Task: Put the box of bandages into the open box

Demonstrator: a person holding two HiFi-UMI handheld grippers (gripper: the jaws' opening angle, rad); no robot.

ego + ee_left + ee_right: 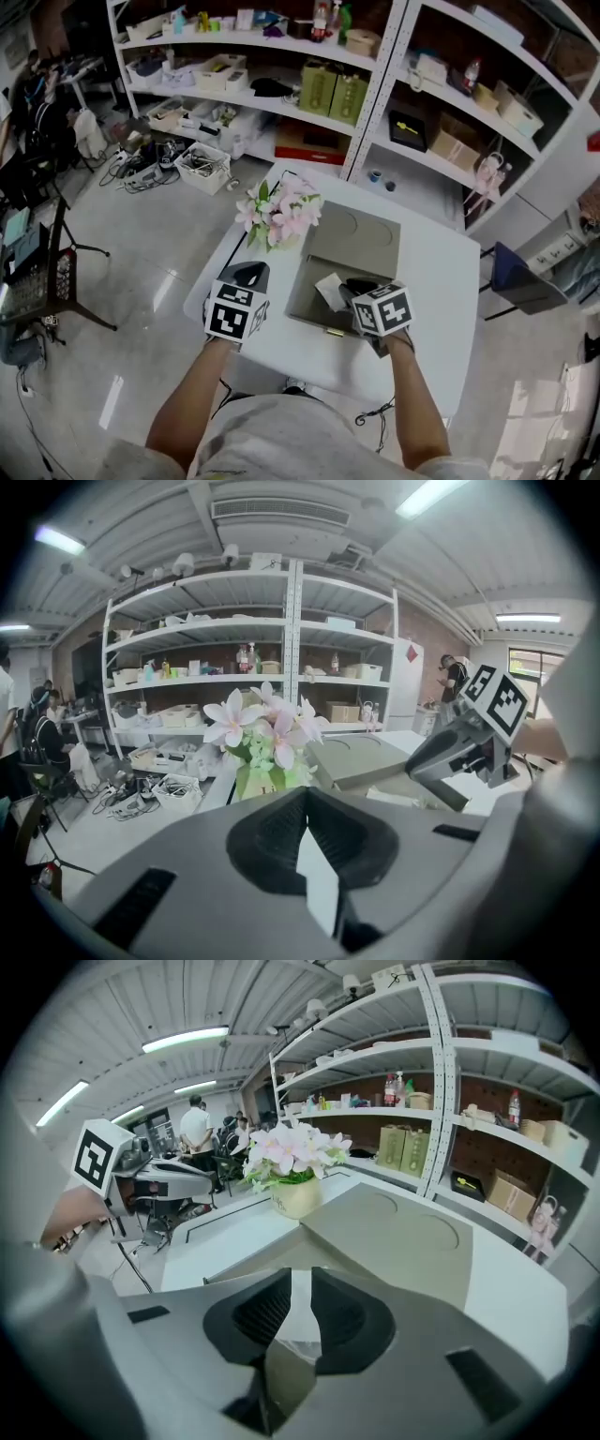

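A grey-olive open box [307,309] sits on the white table [441,309] with its lid [361,234] laid back flat. My right gripper [354,286] hovers over the box's inside, shut on the small white box of bandages [329,291], which hangs tilted at the tips. In the right gripper view, my right gripper [300,1288] shows a white sliver of that box of bandages [300,1312] between its pads, with the lid [403,1232] beyond. My left gripper [251,272] waits left of the open box, shut and holding nothing [302,803].
A pot of pink and white flowers [281,211] stands at the table's far left corner, beside the lid. White shelving [281,75] full of goods runs behind. A dark chair [520,281] is to the right, a black stand [47,272] to the left.
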